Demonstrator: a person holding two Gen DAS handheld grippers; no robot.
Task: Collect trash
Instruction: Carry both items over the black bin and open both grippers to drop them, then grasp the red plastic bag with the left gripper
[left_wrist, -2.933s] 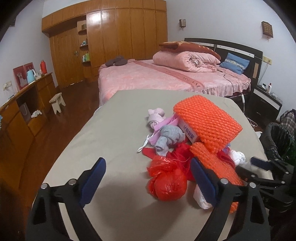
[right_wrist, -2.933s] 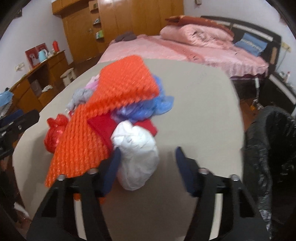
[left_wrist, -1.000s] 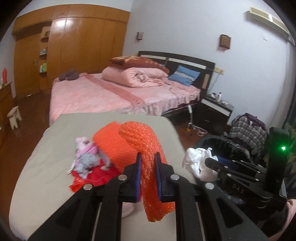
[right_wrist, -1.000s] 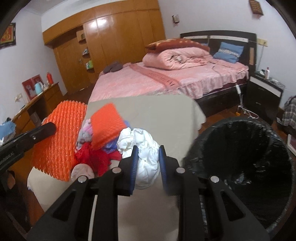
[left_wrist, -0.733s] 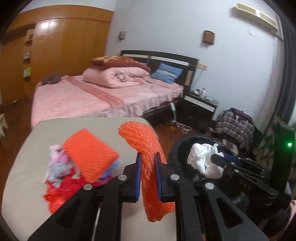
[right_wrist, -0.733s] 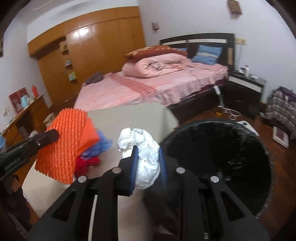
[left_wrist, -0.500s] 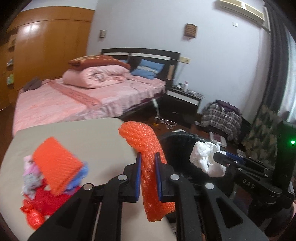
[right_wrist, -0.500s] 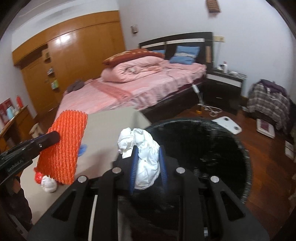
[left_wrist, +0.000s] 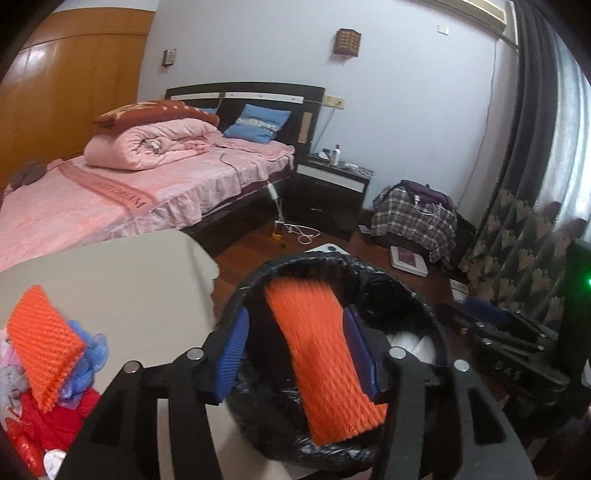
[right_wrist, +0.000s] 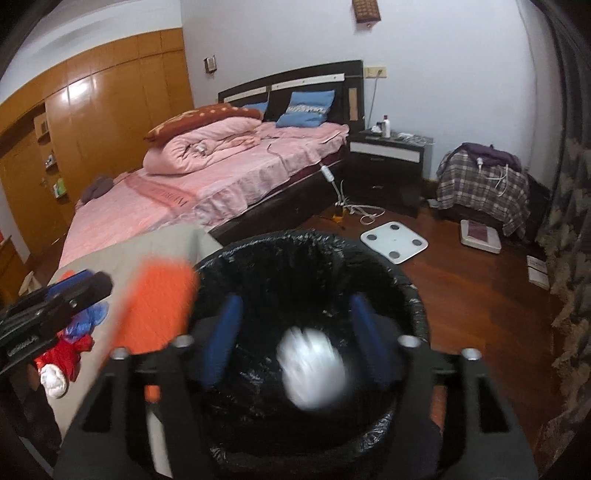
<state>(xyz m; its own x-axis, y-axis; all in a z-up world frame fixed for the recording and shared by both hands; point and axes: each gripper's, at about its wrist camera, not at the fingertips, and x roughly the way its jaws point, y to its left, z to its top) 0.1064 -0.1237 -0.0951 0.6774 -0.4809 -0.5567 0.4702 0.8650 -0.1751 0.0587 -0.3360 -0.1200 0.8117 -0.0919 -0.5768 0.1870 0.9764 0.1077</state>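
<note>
Over the black-lined trash bin (left_wrist: 247, 291), my left gripper (left_wrist: 297, 350) has its jaws opening. A blurred orange bubble-wrap sheet (left_wrist: 321, 354) hangs loose between them, clear of the left pad, and drops toward the bin. My right gripper (right_wrist: 295, 339) also hovers over the bin (right_wrist: 406, 288), jaws opening. A blurred white wad (right_wrist: 312, 369) has left them and is falling inside. The wad (left_wrist: 410, 343) shows in the bin in the left wrist view. More trash stays on the beige table (left_wrist: 129, 280): an orange pad (left_wrist: 40, 339), a blue bag and red bags (left_wrist: 48, 417).
A pink bed (right_wrist: 207, 184) stands beyond the table, with a dark nightstand (right_wrist: 388, 162) beside it. A white scale (right_wrist: 393, 242), cables and a plaid bag (right_wrist: 484, 184) lie on the wooden floor. A curtain (left_wrist: 517, 240) hangs at the right.
Both grippers swung from the table to above the bin and their jaws spread. The orange sheet and the white wad, gripped before, have come loose and are dropping.
</note>
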